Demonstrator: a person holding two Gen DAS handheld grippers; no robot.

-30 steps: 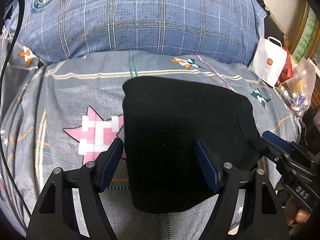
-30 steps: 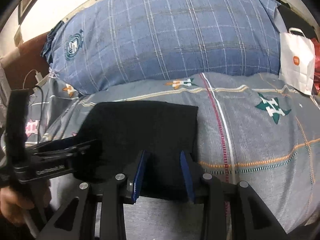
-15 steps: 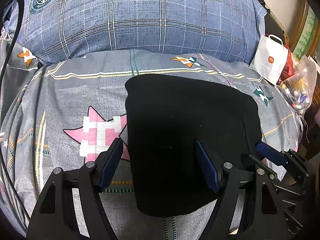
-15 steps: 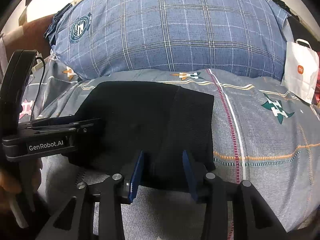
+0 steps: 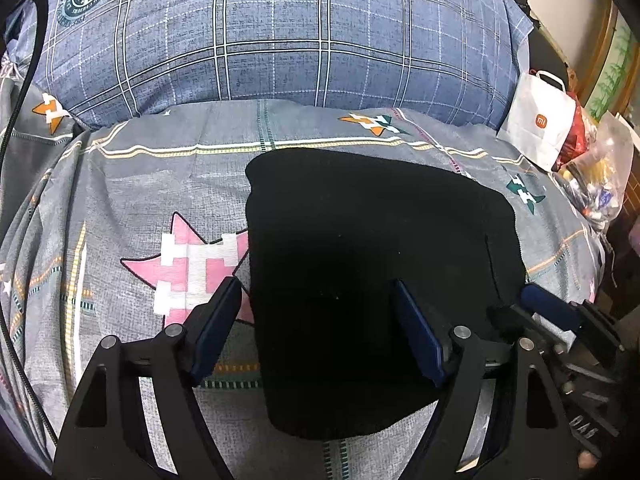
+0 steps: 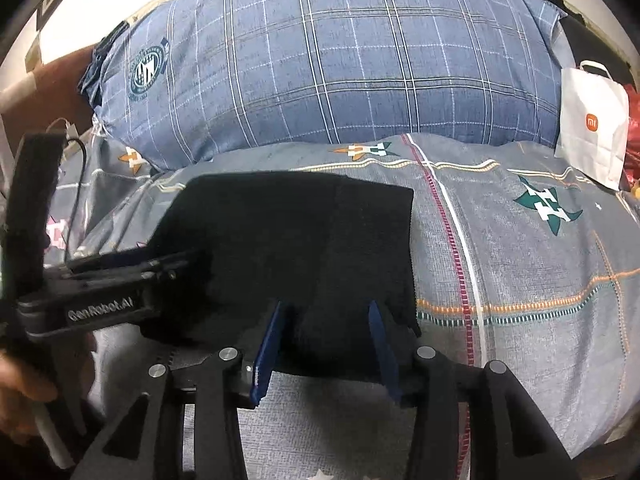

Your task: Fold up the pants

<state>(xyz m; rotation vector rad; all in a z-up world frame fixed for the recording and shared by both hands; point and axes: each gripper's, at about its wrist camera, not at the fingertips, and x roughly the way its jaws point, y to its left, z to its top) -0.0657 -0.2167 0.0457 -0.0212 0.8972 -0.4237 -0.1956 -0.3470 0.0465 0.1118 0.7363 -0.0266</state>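
The black pants [image 5: 360, 272] lie folded into a compact rectangle on the grey patterned bedsheet [image 5: 140, 184]; they also show in the right wrist view [image 6: 288, 248]. My left gripper [image 5: 316, 304] is open and empty, its fingers apart over the pants' near left part. My right gripper [image 6: 326, 312] is open and empty above the pants' near right edge. The right gripper shows at the lower right of the left wrist view [image 5: 552, 312]. The left gripper shows at the left of the right wrist view [image 6: 120, 280].
A large blue plaid pillow [image 5: 280, 40] lies across the back of the bed. A white paper bag [image 5: 540, 124] and a plastic bag of items [image 5: 600, 184] sit at the right edge. A black cable [image 5: 24, 80] runs along the left.
The right gripper's jaws have opened wider. Both grippers have drawn back a little from the folded pants, which lie still.
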